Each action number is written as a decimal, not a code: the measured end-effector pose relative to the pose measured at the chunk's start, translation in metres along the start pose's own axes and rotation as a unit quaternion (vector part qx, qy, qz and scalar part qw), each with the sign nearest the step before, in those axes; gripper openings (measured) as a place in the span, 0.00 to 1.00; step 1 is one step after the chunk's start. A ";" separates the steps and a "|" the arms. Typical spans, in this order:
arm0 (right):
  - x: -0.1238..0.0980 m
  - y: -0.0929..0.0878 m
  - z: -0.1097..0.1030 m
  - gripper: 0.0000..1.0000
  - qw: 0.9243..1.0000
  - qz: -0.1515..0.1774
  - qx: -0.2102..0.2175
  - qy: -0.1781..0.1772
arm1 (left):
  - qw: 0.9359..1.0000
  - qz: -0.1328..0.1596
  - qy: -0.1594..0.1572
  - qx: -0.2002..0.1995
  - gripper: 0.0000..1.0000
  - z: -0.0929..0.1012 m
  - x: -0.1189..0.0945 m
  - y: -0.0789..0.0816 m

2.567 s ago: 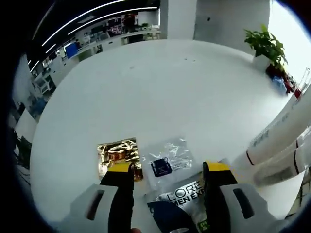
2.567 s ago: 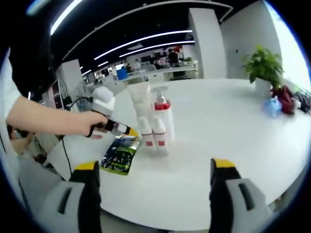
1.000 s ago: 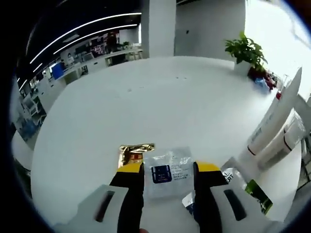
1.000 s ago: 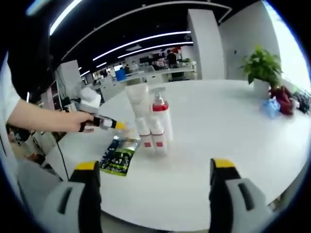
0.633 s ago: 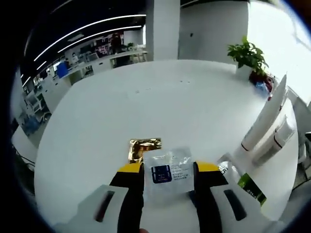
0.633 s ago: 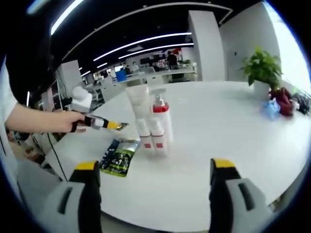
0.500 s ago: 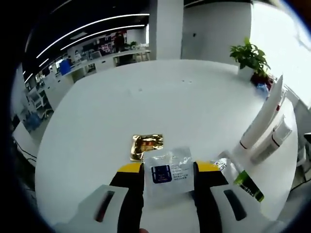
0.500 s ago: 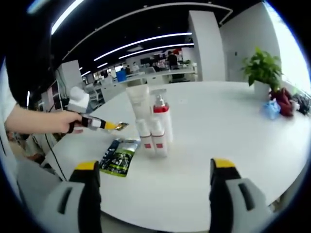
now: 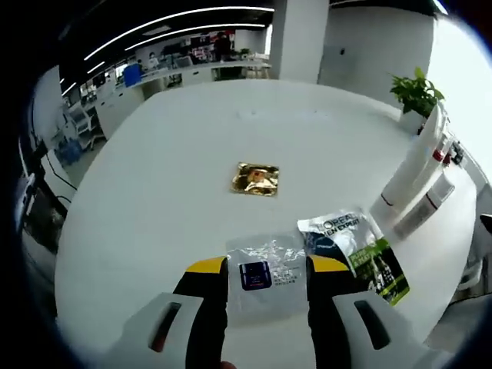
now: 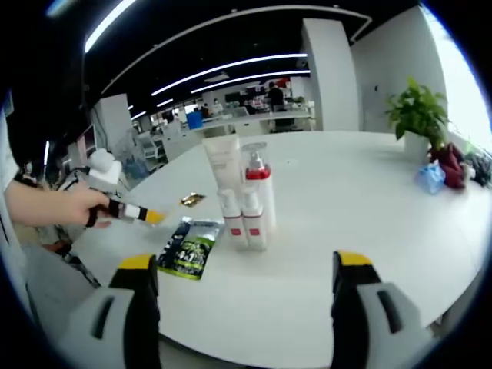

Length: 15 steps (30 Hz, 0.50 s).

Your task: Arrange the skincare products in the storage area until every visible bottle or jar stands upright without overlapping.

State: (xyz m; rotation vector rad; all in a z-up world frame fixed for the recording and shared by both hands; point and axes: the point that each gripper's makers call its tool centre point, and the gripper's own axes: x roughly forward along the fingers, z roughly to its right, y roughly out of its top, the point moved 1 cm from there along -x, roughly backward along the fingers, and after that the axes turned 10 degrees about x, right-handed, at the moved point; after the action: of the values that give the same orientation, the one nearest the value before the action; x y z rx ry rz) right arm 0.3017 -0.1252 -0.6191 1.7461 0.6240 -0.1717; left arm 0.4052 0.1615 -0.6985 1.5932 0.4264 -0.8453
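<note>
White table: your round white tabletop (image 9: 192,154) carries everything, and it runs wide and bare beyond the products.
Left gripper: your left gripper (image 9: 257,269) has its yellow-tipped jaws closed onto a clear plastic sachet with a dark blue label (image 9: 265,269), which sits pinched between them, low over the table edge nearest you. In the right gripper view your hand (image 10: 73,206) holds this gripper (image 10: 146,217) out at the left, well apart from the bottles.
Right gripper: your right gripper (image 10: 244,265) has its jaws spread wide with nothing between them, hanging back from the table's near edge.
Bottles: the cluster of white tubes and bottles with red bands (image 10: 242,201) stands upright mid-table, a white pump bottle with a red collar (image 10: 257,188) among them; they stand close together, but you cannot tell whether they touch.
Flat packs: a silver, black and green foil pouch (image 9: 355,247) lies flat just beside the held sachet, and a small gold foil sachet (image 9: 256,178) lies flat further out, apart from both.
Far side: a green potted plant (image 10: 419,115) sits at the table's far edge.
</note>
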 end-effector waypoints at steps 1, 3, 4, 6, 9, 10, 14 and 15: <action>0.000 0.001 0.000 0.94 1.000 0.001 -0.001 0.000 | 1.000 -0.001 0.000 -0.001 0.38 0.002 -0.002 -0.003; 0.000 0.001 0.000 0.94 1.000 0.001 -0.001 0.000 | 1.000 -0.005 0.005 -0.003 0.38 0.005 -0.007 -0.014; 0.000 0.001 0.000 0.94 1.000 0.002 -0.001 0.000 | 1.000 -0.006 0.007 -0.005 0.38 0.006 -0.008 -0.016; 0.000 0.001 -0.001 0.94 1.000 0.001 -0.002 0.000 | 1.000 -0.009 0.008 -0.024 0.38 0.009 -0.011 -0.024; 0.000 0.001 0.000 0.94 1.000 0.001 -0.004 0.002 | 0.999 -0.011 0.013 -0.032 0.38 0.015 -0.014 -0.033; 0.000 0.001 0.000 0.94 1.000 0.000 -0.005 0.002 | 0.999 -0.010 0.014 -0.031 0.38 0.018 -0.014 -0.035; 0.000 0.001 -0.001 0.94 1.000 -0.001 -0.006 0.003 | 0.999 -0.013 0.018 -0.034 0.38 0.024 -0.014 -0.043; 0.000 0.001 -0.001 0.94 1.000 -0.001 -0.007 0.003 | 0.999 -0.014 0.020 -0.035 0.38 0.025 -0.014 -0.044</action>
State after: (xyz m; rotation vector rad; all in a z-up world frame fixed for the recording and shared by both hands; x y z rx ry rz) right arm 0.3019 -0.1247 -0.6182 1.7338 0.6308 -0.1632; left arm 0.3588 0.1496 -0.7195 1.5452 0.5018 -0.8126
